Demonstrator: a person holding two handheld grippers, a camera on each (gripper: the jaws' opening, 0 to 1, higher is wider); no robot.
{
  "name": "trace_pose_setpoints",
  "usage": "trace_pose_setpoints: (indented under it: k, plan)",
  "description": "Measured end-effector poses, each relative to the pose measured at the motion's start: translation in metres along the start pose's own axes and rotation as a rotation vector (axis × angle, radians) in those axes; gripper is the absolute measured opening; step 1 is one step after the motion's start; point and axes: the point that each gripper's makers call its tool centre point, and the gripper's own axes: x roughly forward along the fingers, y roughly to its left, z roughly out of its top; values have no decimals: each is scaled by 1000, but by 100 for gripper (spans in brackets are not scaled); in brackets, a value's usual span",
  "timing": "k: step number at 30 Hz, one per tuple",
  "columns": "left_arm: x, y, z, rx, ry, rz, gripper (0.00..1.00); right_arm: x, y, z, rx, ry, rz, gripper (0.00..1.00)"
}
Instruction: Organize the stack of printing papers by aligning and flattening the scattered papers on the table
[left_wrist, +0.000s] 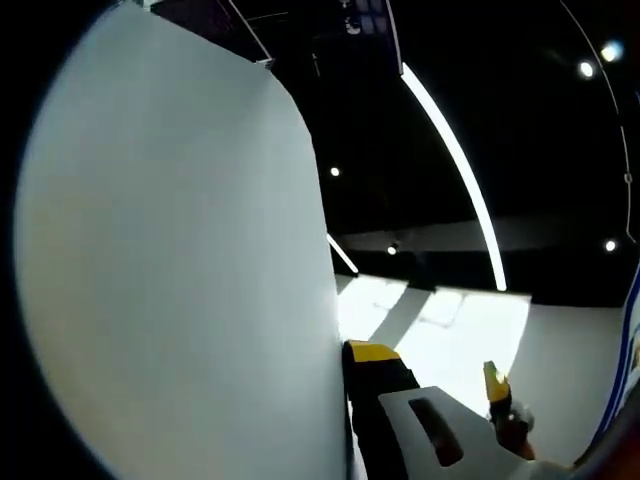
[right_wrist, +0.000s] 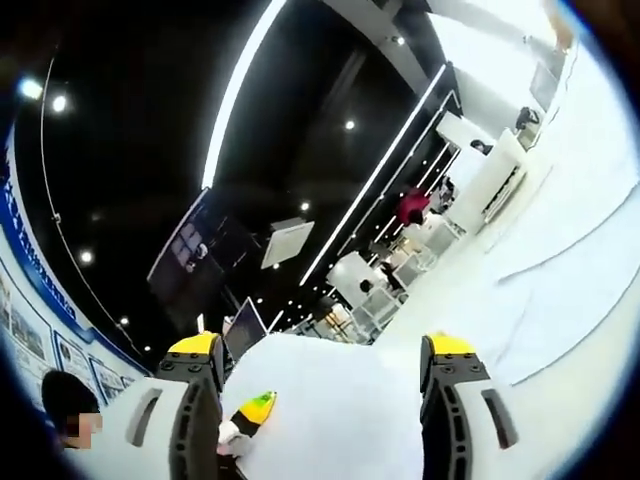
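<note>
A dark hall lies behind both views, its black ceiling crossed by long light strips (left_wrist: 455, 160) and dotted with spot lamps. In the left gripper view a big white paper (left_wrist: 170, 250) stands on edge close to the camera, covering the left half of the scene, its right edge curving down to the left claw (left_wrist: 425, 385). One yellow-tipped jaw sits right against that edge and the other stands apart to the right, so the claw looks open, though whether a sheet is pinched cannot be told. Beyond it a pale floor catches the glare. In the right gripper view the right claw (right_wrist: 325, 370) holds the paper (right_wrist: 320, 410) between its two yellow-tipped jaws, which press on either side of the white stack, lifted toward the lens. At the lower left of that view the other claw's yellow tip (right_wrist: 255, 408) meets the paper's left edge. Far desks and screens (right_wrist: 245, 330) fill the hall behind; the worktop is hidden.
</note>
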Motion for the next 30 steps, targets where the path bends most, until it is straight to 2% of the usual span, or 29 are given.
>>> trace_pose_setpoints:
  k: [9, 14, 19, 30]
  plan:
    - [0, 1, 1, -2, -1, -1, 6, -14, -3, 6, -79, 8, -4, 81]
    - [0, 1, 1, -2, -2, 0, 6, -24, -8, 15, -99, -5, -7, 81]
    - [-1, 0, 1, -1, -1, -1, 6, -35, -21, 30, -173, -22, -37, 81]
    - [-1, 0, 0, 2, -1, 2, 6, -49, -35, 41, -231, 4, -55, 81]
